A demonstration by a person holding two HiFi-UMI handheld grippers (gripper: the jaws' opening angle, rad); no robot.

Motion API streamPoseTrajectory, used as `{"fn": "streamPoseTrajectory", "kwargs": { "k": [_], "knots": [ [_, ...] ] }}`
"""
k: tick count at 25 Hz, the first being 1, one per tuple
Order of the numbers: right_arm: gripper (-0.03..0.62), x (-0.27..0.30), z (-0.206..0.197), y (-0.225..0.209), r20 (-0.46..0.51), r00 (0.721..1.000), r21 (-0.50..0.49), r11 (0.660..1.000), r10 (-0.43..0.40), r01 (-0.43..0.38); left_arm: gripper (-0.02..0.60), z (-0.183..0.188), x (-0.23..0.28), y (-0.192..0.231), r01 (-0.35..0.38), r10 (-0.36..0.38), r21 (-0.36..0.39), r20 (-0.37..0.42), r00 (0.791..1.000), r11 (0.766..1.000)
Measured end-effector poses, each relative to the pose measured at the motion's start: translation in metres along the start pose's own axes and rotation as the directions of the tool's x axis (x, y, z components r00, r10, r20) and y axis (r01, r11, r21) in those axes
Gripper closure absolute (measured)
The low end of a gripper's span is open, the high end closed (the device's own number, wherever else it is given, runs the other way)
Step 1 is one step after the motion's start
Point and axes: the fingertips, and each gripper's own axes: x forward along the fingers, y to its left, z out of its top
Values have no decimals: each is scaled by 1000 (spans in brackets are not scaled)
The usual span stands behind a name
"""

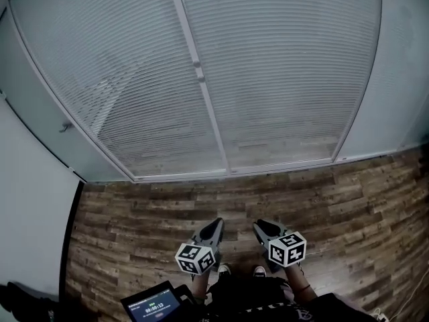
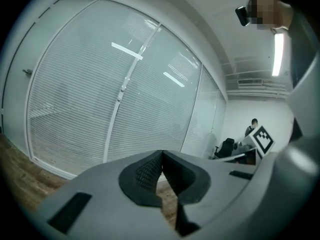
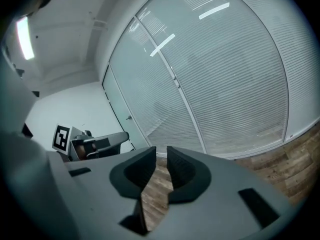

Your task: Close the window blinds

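White slatted blinds (image 1: pixel 127 79) hang behind two tall glass panes, split by a white mullion (image 1: pixel 201 92) that carries a small knob (image 1: pixel 198 70). The slats look nearly flat, with only a faint view through them. Both grippers are held low over the wooden floor, well short of the window and pointing at it. My left gripper (image 1: pixel 218 223) has its jaws pressed together on nothing, as the left gripper view (image 2: pixel 161 156) shows. On my right gripper (image 1: pixel 257 225) the jaws stand a narrow gap apart (image 3: pixel 161 154), nothing between them.
Wood-plank floor (image 1: pixel 348 200) runs up to the window's bottom frame (image 1: pixel 234 170). A glass door with a handle (image 1: pixel 65 127) stands at the left. A small screen (image 1: pixel 154 307) sits at the person's waist. An office chair (image 2: pixel 226 146) and a distant person (image 2: pixel 252 125) are off to the right.
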Motion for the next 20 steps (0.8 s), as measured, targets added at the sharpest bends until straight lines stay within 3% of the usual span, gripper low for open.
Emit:
{"fn": "streamPoseTrajectory", "kwargs": {
  "k": [3, 7, 14, 20],
  "knots": [
    [516, -10, -7, 12, -4, 1000, -23, 1000, -3, 2, 575, 6, -13, -1, -13, 13, 0, 33, 999, 1000],
    [516, -17, -25, 40, -8, 1000, -31, 999, -13, 13, 575, -1, -48, -7, 22, -23, 30, 38, 999, 999],
    [516, -20, -71, 113, 11, 999, 8, 999, -44, 44, 575, -33, -136, -12, 79, -77, 88, -25, 997, 993],
    [516, -15, -126, 193, -21, 999, 4, 1000, -31, 31, 575, -61, -204, 9, 105, -103, 44, -50, 993, 994]
  ]
}}
